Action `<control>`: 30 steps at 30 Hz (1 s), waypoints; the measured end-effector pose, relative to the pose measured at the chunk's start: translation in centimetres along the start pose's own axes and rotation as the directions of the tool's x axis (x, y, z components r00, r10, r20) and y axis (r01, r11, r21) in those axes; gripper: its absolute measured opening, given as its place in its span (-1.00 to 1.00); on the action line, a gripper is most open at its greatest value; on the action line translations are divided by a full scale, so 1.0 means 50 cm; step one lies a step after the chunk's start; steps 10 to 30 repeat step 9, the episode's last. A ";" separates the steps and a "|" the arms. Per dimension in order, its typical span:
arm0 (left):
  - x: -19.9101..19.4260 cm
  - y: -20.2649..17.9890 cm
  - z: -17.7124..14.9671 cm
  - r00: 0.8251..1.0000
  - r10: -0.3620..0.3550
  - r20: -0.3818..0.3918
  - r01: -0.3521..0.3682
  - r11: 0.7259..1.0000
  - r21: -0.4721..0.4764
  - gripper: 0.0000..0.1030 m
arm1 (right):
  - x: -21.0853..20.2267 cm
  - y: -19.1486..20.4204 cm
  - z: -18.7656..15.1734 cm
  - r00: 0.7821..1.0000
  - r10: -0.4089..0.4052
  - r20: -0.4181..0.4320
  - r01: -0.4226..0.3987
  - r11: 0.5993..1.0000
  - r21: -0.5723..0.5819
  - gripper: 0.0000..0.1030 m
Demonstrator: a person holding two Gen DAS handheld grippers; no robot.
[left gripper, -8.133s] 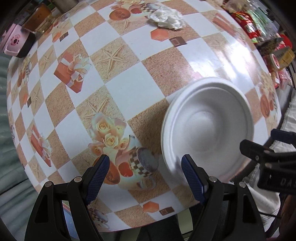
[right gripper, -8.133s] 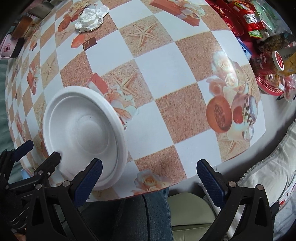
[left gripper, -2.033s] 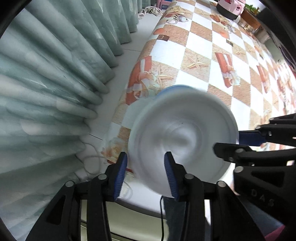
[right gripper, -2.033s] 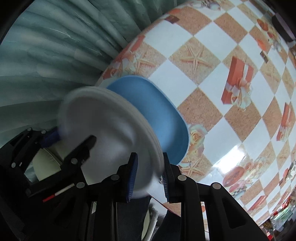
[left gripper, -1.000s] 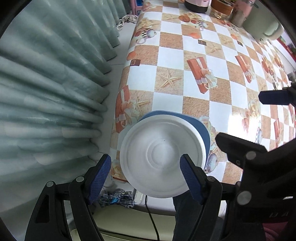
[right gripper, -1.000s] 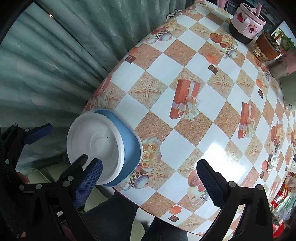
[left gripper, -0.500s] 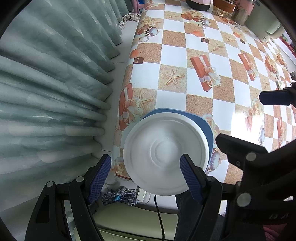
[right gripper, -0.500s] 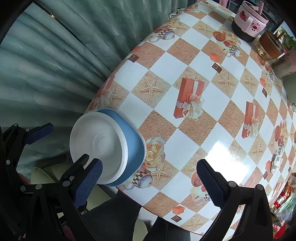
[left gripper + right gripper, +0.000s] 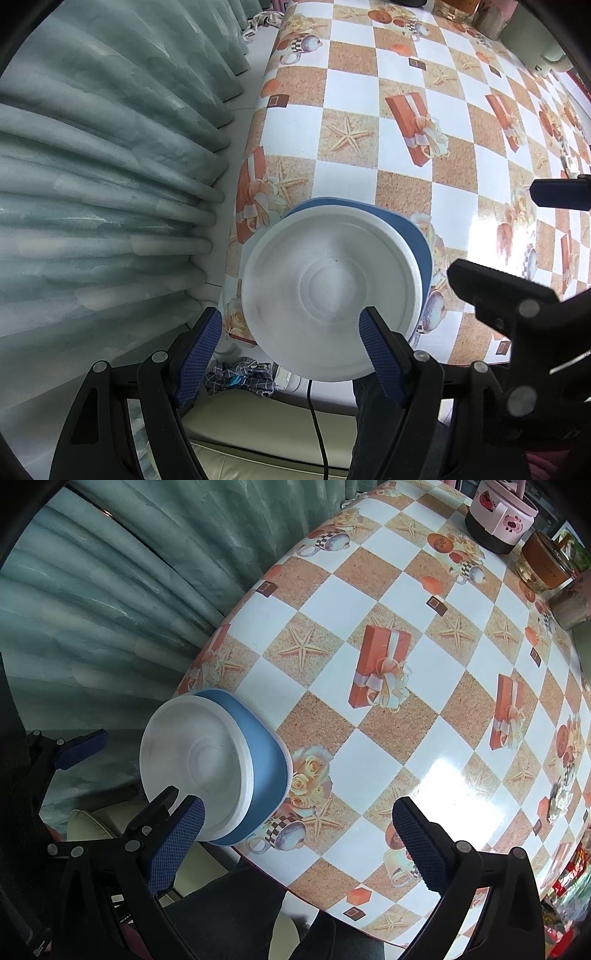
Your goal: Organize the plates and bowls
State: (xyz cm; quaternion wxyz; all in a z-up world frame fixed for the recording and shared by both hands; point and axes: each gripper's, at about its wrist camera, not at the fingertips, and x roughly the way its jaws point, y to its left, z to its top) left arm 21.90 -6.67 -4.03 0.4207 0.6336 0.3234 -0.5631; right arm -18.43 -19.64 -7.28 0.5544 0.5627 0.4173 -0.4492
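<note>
At table corner: white foam plate [image 9: 328, 291] seen stacked on blue plate [image 9: 267, 760]. Left gripper [image 9: 291, 350] and right gripper [image 9: 295, 834] held wide open, nothing gripped. No other dishes spotted, job probably done.

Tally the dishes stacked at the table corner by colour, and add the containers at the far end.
White round foam plate: 1
Blue squarish plastic plate beneath it: 1
Pink lidded container with cartoon print: 1
Brown lidded container: 1
Grey container, partly cut off: 1
Total: 5
</note>
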 end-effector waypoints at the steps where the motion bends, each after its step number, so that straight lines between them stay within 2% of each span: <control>1: 0.001 -0.001 0.000 1.000 0.002 -0.004 -0.002 1.000 -0.001 0.55 | 0.000 -0.002 0.000 1.000 0.002 -0.001 -0.002 1.000 0.002 0.99; 6: 0.002 -0.007 0.003 1.000 0.010 -0.010 -0.010 1.000 -0.002 0.55 | 0.004 -0.013 -0.003 1.000 0.019 -0.005 -0.019 1.000 0.010 0.99; 9: -0.017 -0.010 0.011 0.999 -0.016 0.038 0.016 1.000 -0.005 0.55 | 0.001 -0.022 -0.006 0.999 0.035 0.004 -0.035 0.999 0.020 0.99; 30: -0.017 -0.010 0.011 0.999 -0.016 0.038 0.016 1.000 -0.005 0.55 | 0.001 -0.022 -0.006 0.999 0.035 0.004 -0.035 0.999 0.020 0.99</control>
